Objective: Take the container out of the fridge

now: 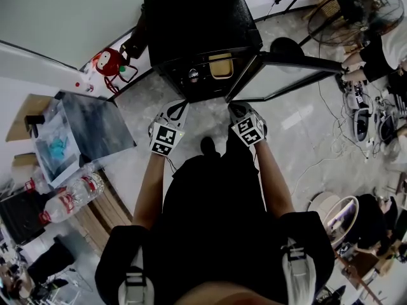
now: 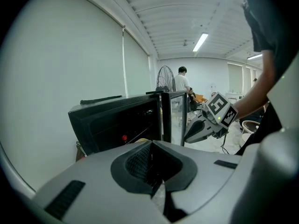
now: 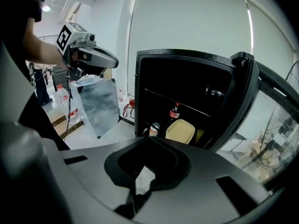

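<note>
Standing in the upper middle of the head view, the fridge (image 1: pixel 197 18) has its glass door (image 1: pixel 289 75) already swung open to the right. So the opening step looks done, and I judge the task to be only at its early part. The container (image 1: pixel 220 65), a pale yellow box, is not yet taken. It sits inside the fridge on the lower level. In the right gripper view it shows in the lower middle of the frame, just right of a can (image 3: pixel 153 129), with a small bottle (image 3: pixel 174 112) behind them. The left tongs (image 1: pixel 177 108) and the right tongs (image 1: pixel 237 108) are held side by side in front of the opening, a little apart from it and touching nothing. Each gripper view shows its own jaws clenched together with nothing between them, so both are empty. What is left, as I judge it, is nearly all of the handling. One of the tongs must release its jaws, go into the fridge, close on the container and bring it out past the door.
</note>
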